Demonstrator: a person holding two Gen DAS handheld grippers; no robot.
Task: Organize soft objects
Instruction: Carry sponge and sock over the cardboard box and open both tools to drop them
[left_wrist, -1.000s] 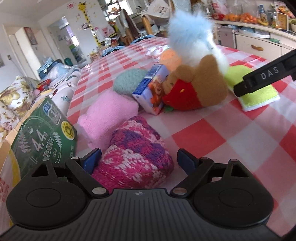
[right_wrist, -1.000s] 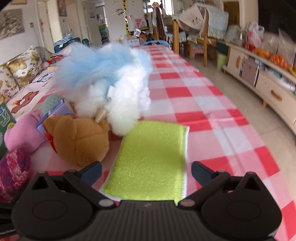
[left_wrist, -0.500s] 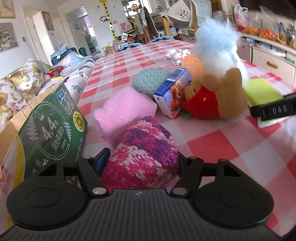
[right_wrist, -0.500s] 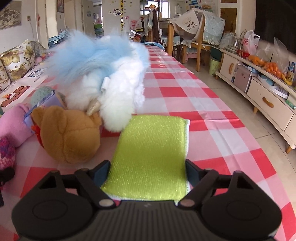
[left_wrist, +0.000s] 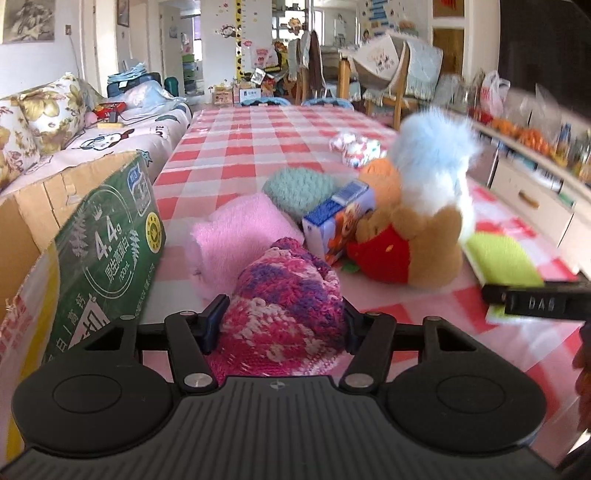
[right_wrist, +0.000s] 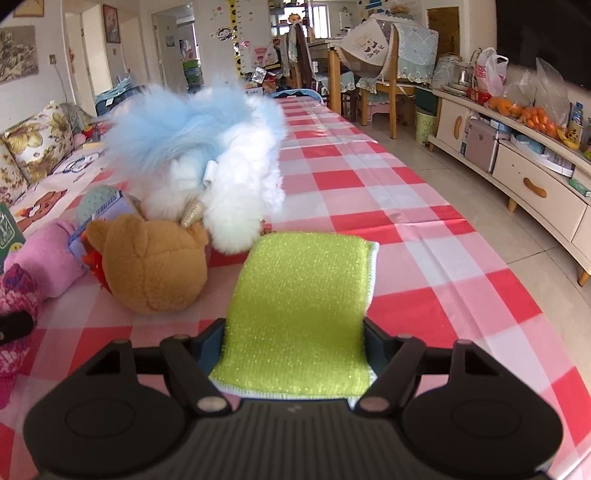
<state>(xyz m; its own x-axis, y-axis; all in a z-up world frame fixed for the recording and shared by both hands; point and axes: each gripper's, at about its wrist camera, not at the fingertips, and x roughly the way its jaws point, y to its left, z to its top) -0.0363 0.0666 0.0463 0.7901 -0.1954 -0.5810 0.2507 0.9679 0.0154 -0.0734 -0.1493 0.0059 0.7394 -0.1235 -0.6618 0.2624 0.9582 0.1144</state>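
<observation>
A pink and purple knitted piece (left_wrist: 284, 295) sits between the fingers of my left gripper (left_wrist: 282, 317), which is shut on it just above the checked tablecloth (left_wrist: 258, 147). In the right wrist view a lime green sponge (right_wrist: 303, 288) lies lengthways between the pads of my right gripper (right_wrist: 293, 339). Those jaws are closing and squeeze its near end. A brown bear plush (right_wrist: 151, 266) and a fluffy blue and white plush (right_wrist: 207, 155) lie just left of the sponge. A pink fuzzy cloth (left_wrist: 236, 240) and a teal knitted piece (left_wrist: 299, 188) lie beyond the knitted piece.
An open cardboard box with a green printed side (left_wrist: 103, 251) stands at the table's left edge. A small blue carton (left_wrist: 340, 221) leans against the bear. A crumpled white and pink item (left_wrist: 354, 147) lies farther back. A sofa is on the left, cabinets on the right.
Both grippers' jaws have closed in, the left onto the knitted piece and the right onto the green sponge. The left gripper has rolled level and risen a little.
</observation>
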